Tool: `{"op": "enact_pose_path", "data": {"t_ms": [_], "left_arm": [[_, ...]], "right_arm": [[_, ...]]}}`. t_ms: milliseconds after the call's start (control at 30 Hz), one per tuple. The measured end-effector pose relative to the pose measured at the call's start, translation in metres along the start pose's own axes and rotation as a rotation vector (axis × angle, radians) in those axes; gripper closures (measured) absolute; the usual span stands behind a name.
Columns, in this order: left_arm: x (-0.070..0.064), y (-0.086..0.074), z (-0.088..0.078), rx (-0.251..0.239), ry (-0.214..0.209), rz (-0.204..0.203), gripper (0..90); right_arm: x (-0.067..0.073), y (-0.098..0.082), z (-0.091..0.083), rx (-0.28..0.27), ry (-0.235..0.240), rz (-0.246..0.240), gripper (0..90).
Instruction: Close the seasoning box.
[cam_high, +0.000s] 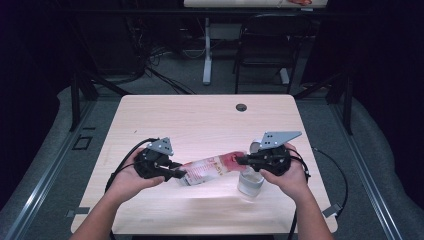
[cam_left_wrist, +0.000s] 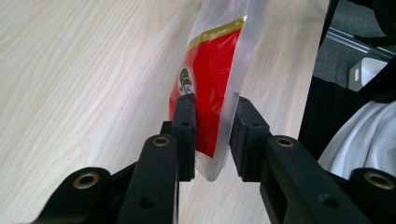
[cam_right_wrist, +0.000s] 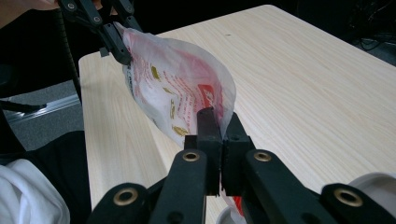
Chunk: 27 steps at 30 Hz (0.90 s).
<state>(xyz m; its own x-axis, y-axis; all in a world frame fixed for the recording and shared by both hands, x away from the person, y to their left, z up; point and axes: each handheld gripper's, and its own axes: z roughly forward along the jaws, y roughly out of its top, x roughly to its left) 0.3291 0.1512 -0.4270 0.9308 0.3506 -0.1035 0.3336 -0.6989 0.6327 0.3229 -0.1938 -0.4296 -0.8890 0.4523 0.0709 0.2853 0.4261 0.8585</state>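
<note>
A red and white plastic pouch (cam_high: 210, 169) hangs above the wooden table (cam_high: 200, 115), stretched between both grippers. My left gripper (cam_high: 181, 174) is shut on its left end. In the left gripper view the jaws (cam_left_wrist: 212, 135) stand a little apart, with the pouch (cam_left_wrist: 210, 79) pressed between the pads. My right gripper (cam_high: 240, 160) is shut on the pouch's right end. In the right gripper view its jaws (cam_right_wrist: 219, 126) pinch the thin edge of the puffed pouch (cam_right_wrist: 177, 88), and the left gripper (cam_right_wrist: 116, 42) holds the far corner.
A clear round container (cam_high: 250, 182) stands on the table just below my right hand. A cable hole (cam_high: 241, 107) sits near the table's far edge. Beyond the table are a dark chair (cam_high: 265, 45) and a white desk leg (cam_high: 207, 50).
</note>
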Motion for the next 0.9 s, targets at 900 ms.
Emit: {"op": "enact_pose_path", "data": {"t_ms": [900], "left_arm": [[0.001, 0.018, -0.008, -0.004, 0.004, 0.015, 75.1]], "right_arm": [[-0.006, -0.005, -0.006, 0.011, -0.017, 0.015, 88.6]]}}
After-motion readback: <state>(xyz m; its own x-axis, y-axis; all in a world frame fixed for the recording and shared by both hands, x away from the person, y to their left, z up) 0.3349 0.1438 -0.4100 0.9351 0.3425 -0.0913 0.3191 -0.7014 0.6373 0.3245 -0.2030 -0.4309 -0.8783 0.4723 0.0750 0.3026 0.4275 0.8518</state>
